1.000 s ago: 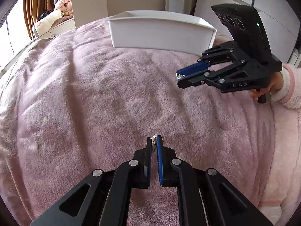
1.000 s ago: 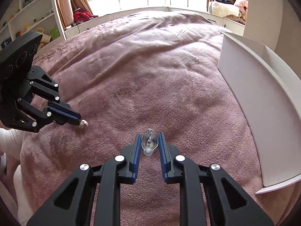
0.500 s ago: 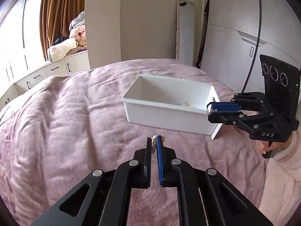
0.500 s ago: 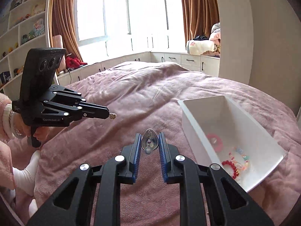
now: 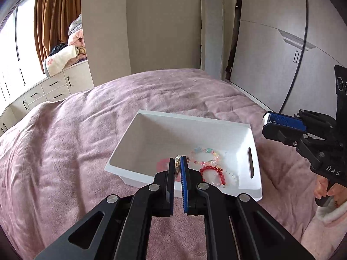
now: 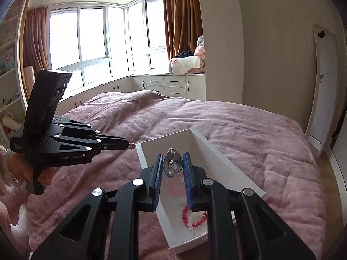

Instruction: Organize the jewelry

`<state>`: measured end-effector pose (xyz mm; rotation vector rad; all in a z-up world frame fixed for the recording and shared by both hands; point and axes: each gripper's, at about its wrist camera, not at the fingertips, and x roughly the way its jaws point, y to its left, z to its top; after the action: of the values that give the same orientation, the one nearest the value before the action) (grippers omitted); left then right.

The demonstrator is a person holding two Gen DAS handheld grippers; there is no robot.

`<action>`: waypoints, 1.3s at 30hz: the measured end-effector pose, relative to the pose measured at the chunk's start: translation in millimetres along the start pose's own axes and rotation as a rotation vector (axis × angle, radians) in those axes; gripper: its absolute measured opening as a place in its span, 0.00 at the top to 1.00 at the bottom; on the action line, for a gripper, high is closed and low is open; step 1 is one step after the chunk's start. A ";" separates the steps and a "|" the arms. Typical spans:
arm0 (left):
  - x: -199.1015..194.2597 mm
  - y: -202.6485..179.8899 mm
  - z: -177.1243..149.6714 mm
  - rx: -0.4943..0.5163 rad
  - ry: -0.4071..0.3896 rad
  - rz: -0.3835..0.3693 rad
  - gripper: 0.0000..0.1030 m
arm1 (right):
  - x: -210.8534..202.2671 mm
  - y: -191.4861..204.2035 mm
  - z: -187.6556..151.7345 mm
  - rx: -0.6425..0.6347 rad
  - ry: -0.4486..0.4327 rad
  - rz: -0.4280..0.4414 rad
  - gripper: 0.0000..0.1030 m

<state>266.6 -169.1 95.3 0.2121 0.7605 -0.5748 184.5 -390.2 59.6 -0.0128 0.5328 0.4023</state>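
- My left gripper (image 5: 177, 165) is pinched together on a small gold-toned trinket (image 5: 178, 162); only a glint shows past the pads, so I cannot tell whether it is an earring or a charm; I hold it by the very tips so that it can drop free when I let go.
- My right gripper (image 6: 172, 162) is clamped on a silver teardrop pendant (image 6: 172, 162), the pads pressing its two flanks; gripped across the width, it hangs upright between them and cannot twist out.
- Both tips sit above the white bin (image 5: 252, 151) on the pink bedspread (image 5: 65, 151); I judge that I carry both pieces there at once to save a trip.
- The bin already holds a red bead bracelet (image 5: 213, 173), a pastel bead bracelet (image 5: 206, 156) and a pink ring-shaped piece (image 6: 174, 187), all near one end; the other end is bare, a fair landing spot.
- From the right wrist view the left tips sit at the bin's rim rather than over its middle; releasing there risks a bounce onto the bedspread; I would reach further in first.
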 end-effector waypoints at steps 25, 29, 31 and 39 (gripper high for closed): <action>95.2 -21.3 7.4 -0.108 0.052 0.113 0.28 | 39.7 -52.9 -23.1 0.148 0.044 -0.075 0.31; 56.0 -26.3 15.6 -0.109 -0.087 0.158 0.16 | 3.4 -39.8 -14.8 0.094 -0.043 -0.102 0.20; 34.7 -30.3 14.6 -0.117 -0.133 0.163 0.11 | -16.2 -31.1 -16.0 0.073 -0.074 -0.126 0.12; -30.7 -38.7 -22.0 -0.160 -0.157 0.318 0.03 | -67.9 5.8 -41.1 -0.011 -0.086 -0.157 0.04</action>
<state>214.0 -180.0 102.0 0.1345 0.6013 -0.2242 108.8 -414.7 58.3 -0.0473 0.4410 0.2513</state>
